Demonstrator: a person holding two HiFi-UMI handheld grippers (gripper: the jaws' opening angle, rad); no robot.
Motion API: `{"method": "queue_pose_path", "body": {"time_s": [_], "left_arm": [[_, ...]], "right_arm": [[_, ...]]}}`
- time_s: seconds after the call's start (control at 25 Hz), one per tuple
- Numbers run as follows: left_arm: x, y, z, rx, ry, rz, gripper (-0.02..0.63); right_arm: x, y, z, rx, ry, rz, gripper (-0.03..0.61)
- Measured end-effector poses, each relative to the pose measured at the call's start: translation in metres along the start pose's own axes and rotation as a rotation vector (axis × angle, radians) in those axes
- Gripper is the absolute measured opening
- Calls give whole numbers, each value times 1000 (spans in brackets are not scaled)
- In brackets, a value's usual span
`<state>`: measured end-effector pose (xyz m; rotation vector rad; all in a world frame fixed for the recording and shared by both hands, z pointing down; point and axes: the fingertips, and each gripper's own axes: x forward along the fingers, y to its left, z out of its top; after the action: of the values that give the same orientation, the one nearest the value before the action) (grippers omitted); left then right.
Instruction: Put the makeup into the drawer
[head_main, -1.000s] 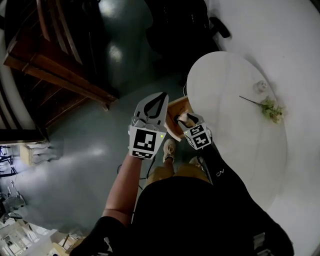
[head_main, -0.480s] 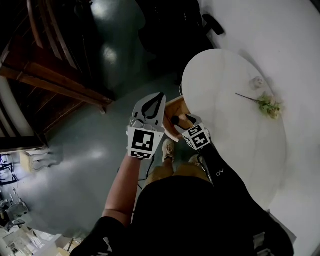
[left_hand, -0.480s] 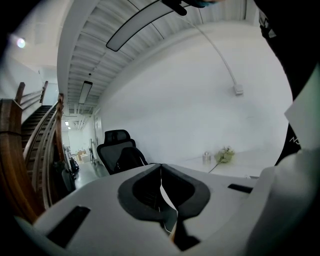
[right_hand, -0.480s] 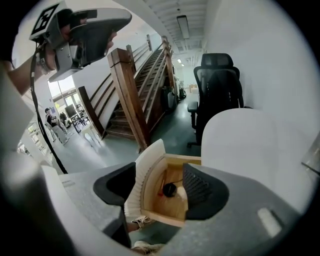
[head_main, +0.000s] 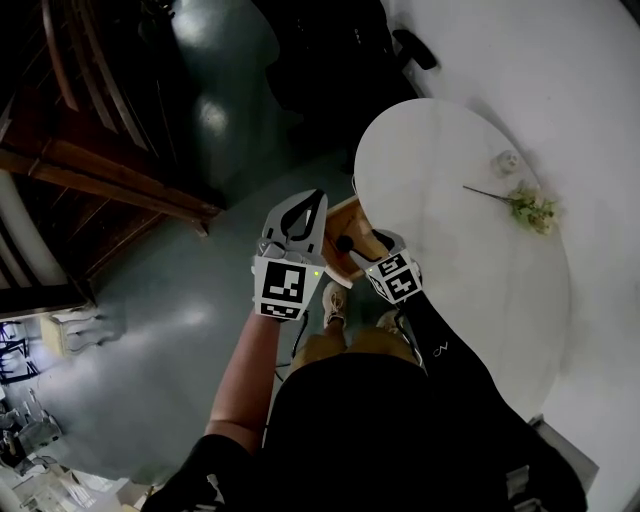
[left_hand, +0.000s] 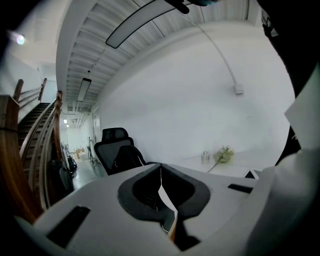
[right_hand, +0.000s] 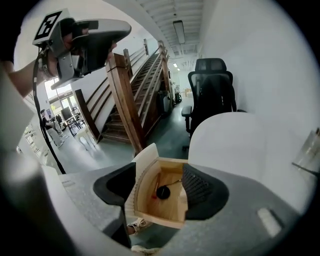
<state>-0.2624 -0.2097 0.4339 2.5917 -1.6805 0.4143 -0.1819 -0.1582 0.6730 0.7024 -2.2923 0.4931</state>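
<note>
Hanging over grey floor (head_main: 170, 300) beside a round white table (head_main: 470, 250), right gripper (head_main: 365, 242) just spread its fingers, empty; left gripper (head_main: 315, 198) closed.

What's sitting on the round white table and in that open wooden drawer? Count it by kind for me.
Small jar: 1
Flower sprig: 1
Round black makeup piece, in the drawer: 1
Small red item beside it: 1
Total: 4

Inside of drawer (right_hand: 169, 212) at the table (head_main: 470, 250) edge: pale bare wood, matt. Table top is white, smooth, matt. Floor (head_main: 170, 330) beside the table is glossy grey-green; staircase (head_main: 90, 170) beyond it is dark varnished wood.
</note>
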Motion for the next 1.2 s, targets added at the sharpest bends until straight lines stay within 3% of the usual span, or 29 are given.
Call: {"method": "queue_pose_path", "body": {"time_s": [0.6,0.96,1.08,1.12,1.16,1.2], "left_arm": [[-3,9,26,9,-44,14,11],[-9,10,35,15,-61,16,9],[-9,7,34,17,-60,9,9],[-8,7,34,18,-61,7,9],[-8,6,35,19,-62,5,9],[-8,6,35,18,-63,4,9]], "right_arm": [[-109,4,171,-154,-468,-110,278],[-154,-3,206,-159,-612,-184,278],[-164,-6,212,-156,-652,-217,214],[-168,-6,213,-163,-662,-228,78],[-170,-7,213,-170,-667,-233,5],[-171,-6,212,-173,-666,-229,5]]}}
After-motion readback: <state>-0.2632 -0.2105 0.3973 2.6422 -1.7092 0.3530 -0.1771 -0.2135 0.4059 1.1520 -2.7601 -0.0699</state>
